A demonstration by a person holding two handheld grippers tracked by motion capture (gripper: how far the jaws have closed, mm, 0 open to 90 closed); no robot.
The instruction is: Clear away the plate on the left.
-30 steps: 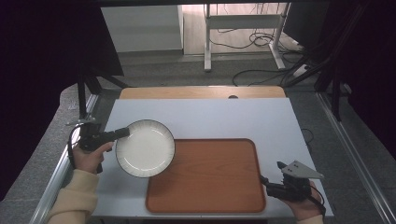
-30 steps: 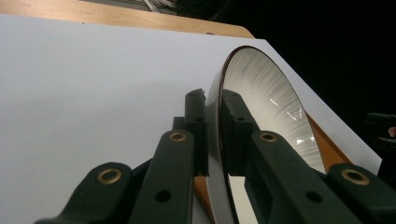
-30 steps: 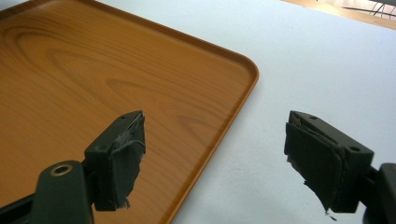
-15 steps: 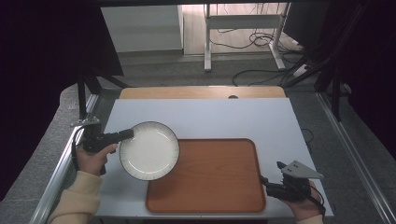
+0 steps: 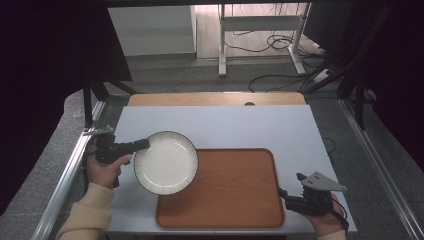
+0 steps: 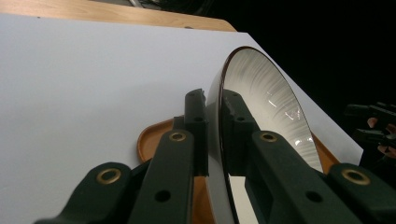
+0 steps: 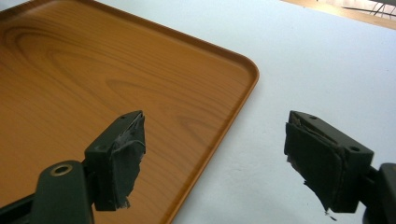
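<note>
A white plate with a dark rim (image 5: 166, 162) is held above the table, overlapping the left edge of the wooden tray (image 5: 235, 190). My left gripper (image 5: 144, 144) is shut on the plate's left rim; in the left gripper view its jaws pinch the rim (image 6: 215, 100) from both sides, with the plate (image 6: 261, 98) seen edge-on and the tray (image 6: 154, 137) below it. My right gripper (image 5: 284, 194) rests at the tray's near right corner, open with nothing between its pads (image 7: 125, 144). Under it lies the tray's corner (image 7: 196, 93).
The white tabletop (image 5: 225, 125) extends beyond the tray, with a wooden strip (image 5: 215, 99) along its far edge. Metal frame rails (image 5: 70, 170) run down both sides. Cables and a stand's legs (image 5: 260, 40) are on the floor behind.
The left gripper has carried the plate to the right, so it now overlaps the tray's left edge. The right gripper has stayed put.
</note>
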